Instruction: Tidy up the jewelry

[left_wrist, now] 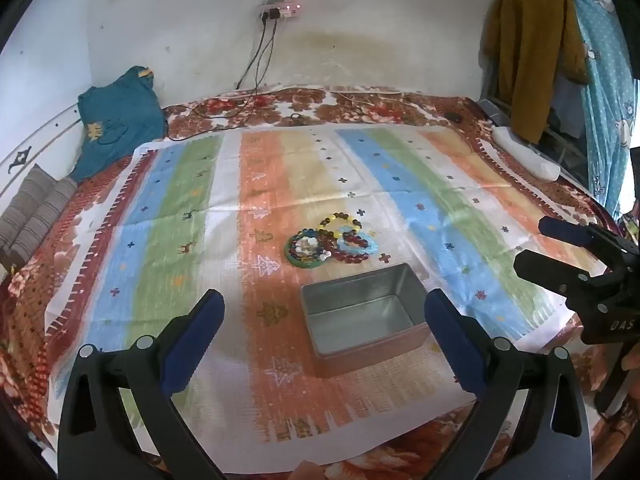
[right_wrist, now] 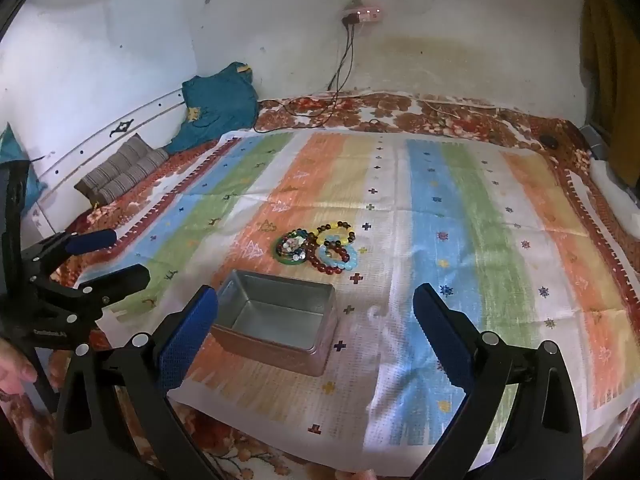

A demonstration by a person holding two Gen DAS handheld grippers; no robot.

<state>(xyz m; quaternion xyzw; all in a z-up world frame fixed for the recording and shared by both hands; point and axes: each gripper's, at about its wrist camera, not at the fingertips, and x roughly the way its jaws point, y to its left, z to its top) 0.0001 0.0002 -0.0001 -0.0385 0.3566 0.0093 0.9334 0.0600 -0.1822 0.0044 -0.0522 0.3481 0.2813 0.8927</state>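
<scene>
A small heap of bracelets (left_wrist: pixel 332 240) (right_wrist: pixel 316 248) lies mid-mat: a green bangle (left_wrist: pixel 304 264) with small pieces inside it, a yellow bead ring (left_wrist: pixel 340 219), a pale blue one (left_wrist: pixel 370 245) and dark red beads (left_wrist: pixel 352 257). Just in front of the heap stands an empty metal tin (left_wrist: pixel 360 320) (right_wrist: pixel 276 320). My left gripper (left_wrist: pixel 324 296) is open above the mat, with the tin beyond its fingers and nothing between them. My right gripper (right_wrist: pixel 315 291) is open too and holds nothing. Each gripper shows in the other's view: the right one (left_wrist: pixel 534 242), the left one (right_wrist: pixel 127 254).
A striped mat (left_wrist: pixel 200 220) covers a flowered bedsheet (left_wrist: pixel 360 108). Teal cloth (left_wrist: pixel 120 120) and a striped cushion (left_wrist: pixel 36 208) lie at the back left. Cables run from a wall socket (left_wrist: pixel 278 10) onto the bed. A white object (left_wrist: pixel 524 154) and hanging clothes (left_wrist: pixel 532 48) are at the right. A hand (right_wrist: pixel 12 372) holds the left gripper.
</scene>
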